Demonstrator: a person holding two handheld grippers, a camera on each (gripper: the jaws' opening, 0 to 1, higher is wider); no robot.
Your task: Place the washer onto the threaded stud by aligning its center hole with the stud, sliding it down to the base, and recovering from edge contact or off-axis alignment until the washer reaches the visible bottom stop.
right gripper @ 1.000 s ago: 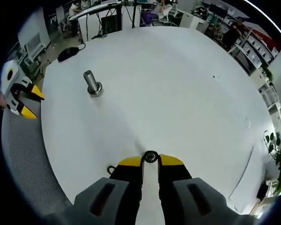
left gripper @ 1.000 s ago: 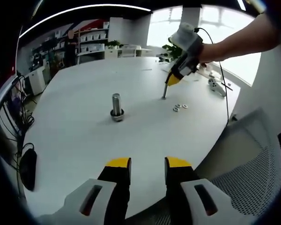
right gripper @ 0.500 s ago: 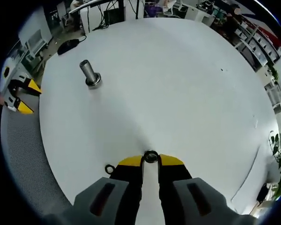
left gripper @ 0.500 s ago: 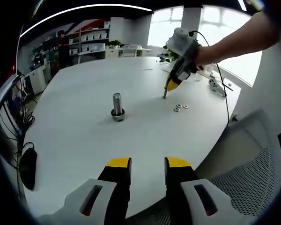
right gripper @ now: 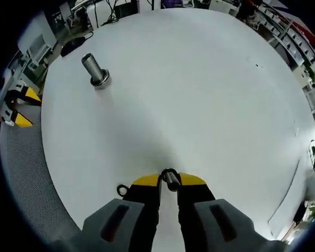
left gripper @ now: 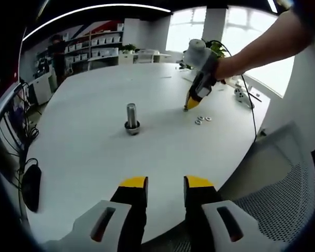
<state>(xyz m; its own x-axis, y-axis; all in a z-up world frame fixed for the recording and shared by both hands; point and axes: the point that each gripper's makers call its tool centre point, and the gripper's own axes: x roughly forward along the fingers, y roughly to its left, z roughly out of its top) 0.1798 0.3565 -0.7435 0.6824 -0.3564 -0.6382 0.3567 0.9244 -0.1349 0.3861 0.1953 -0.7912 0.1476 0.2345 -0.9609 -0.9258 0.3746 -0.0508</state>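
Note:
A steel threaded stud [left gripper: 132, 116] stands upright on its flanged base in the middle of the white round table [left gripper: 94, 157]; in the right gripper view the stud [right gripper: 94, 70] sits far up to the left. My right gripper [right gripper: 169, 178] is shut on a small steel washer [right gripper: 170, 177], held tilted between its yellow tips low over the table. In the left gripper view that right gripper [left gripper: 191, 102], in a person's hand, points down beside a few loose washers [left gripper: 202, 120]. My left gripper [left gripper: 166, 185] hovers open at the table's near edge with nothing between its jaws.
One loose washer [right gripper: 124, 189] lies by my right gripper's left jaw. A black mouse-like object [left gripper: 31, 187] and cables rest at the table's left edge. A white mesh chair [left gripper: 283, 173] stands at the right. The left gripper [right gripper: 18, 107] shows beyond the table edge.
The right gripper has shifted a little toward the left gripper's side, staying low over the table near the loose washers. The washer in its tips now sits more tilted. The left gripper has held still.

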